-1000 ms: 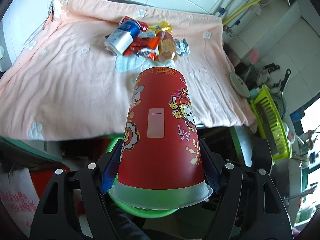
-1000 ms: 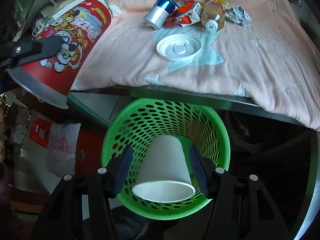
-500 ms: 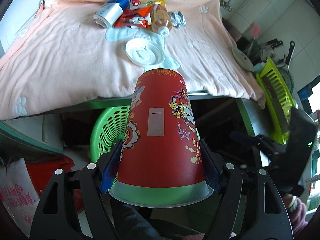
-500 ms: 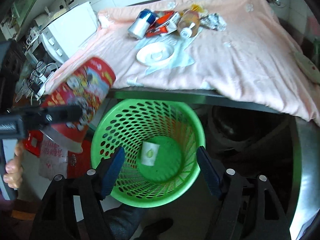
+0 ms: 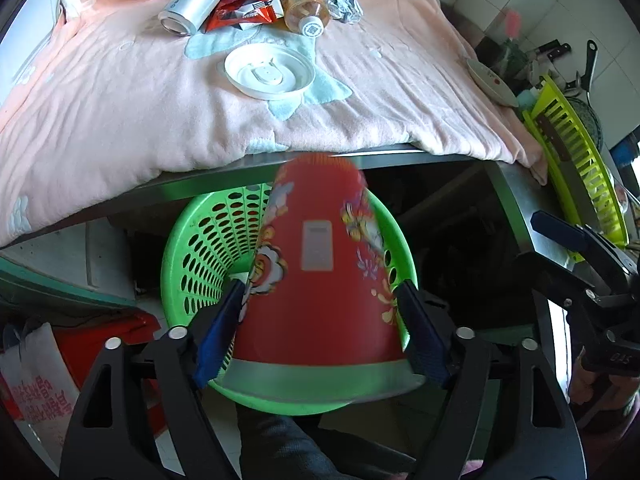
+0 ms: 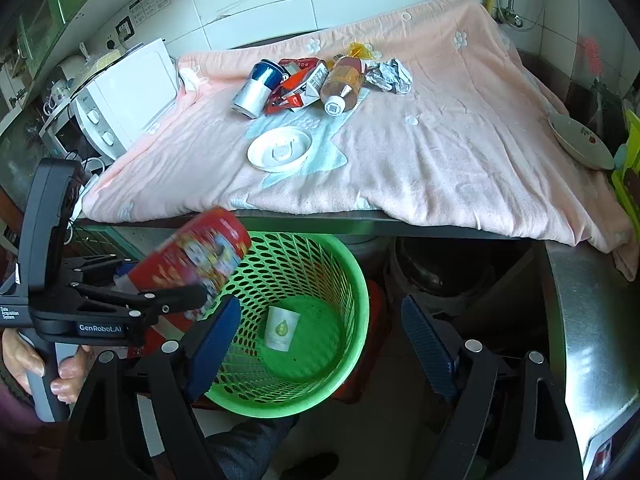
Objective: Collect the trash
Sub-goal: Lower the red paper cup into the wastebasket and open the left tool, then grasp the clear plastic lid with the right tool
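My left gripper (image 5: pixel 320 332) is shut on a big red paper cup (image 5: pixel 320 272), held mouth toward me just above the green mesh basket (image 5: pixel 188 256). From the right wrist view the red cup (image 6: pixel 196 256) hangs over the basket's left rim (image 6: pixel 352 276). My right gripper (image 6: pixel 320 344) is open and empty above the basket; a small white paper cup (image 6: pixel 282 328) lies on its bottom. On the pink blanket (image 6: pixel 440 140) lie a white lid (image 6: pixel 279 154), a silver-blue can (image 6: pixel 256 88), red wrappers (image 6: pixel 298 88), a bottle (image 6: pixel 340 84) and crumpled foil (image 6: pixel 388 76).
The basket stands on the floor under the metal table edge (image 6: pixel 360 224). A white microwave (image 6: pixel 120 100) is at the table's left. A white dish (image 6: pixel 580 140) and a yellow-green rack (image 5: pixel 576 152) are at the right. A red box (image 5: pixel 100 332) sits left of the basket.
My right gripper let the white cup drop into the basket and pulled back open. My left gripper carried the red cup from above the table down over the basket.
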Demonstrator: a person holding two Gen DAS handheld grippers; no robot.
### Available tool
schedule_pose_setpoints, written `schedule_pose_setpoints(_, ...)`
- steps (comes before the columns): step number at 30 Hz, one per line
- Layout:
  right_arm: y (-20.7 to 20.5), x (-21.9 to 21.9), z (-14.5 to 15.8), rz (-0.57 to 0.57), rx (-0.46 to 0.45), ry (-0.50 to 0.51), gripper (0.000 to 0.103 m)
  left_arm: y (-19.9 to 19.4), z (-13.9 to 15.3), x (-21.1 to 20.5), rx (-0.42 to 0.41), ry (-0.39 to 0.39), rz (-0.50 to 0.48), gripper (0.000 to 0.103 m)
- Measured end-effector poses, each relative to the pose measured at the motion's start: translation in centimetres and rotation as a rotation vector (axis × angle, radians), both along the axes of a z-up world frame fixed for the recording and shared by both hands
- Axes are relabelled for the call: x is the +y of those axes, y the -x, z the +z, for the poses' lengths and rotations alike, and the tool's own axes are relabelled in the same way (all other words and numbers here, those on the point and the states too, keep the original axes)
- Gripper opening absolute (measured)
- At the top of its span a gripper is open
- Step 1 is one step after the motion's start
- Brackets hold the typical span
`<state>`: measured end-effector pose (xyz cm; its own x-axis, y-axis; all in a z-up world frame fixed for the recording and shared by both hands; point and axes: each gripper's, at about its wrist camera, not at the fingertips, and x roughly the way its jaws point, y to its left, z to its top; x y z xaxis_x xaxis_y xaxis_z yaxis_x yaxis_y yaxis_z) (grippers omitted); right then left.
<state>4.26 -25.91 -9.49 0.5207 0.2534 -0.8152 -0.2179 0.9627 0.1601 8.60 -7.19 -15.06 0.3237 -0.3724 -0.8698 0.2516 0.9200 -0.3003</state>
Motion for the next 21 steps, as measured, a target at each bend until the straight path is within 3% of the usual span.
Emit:
schedule_pose_setpoints(8,-0.6,1.0,0.4,0.018,-0.008,0.004,0.085,0.3,0.5,0.7,-0.018,-0.005,0.019,0.085)
schedule_pose_setpoints(21,-4.3,3.4,0.4,0.055,0.009,-0.008,0.086,-0.6,4.1,4.9,-0.141,-0.055,0.122,0.088)
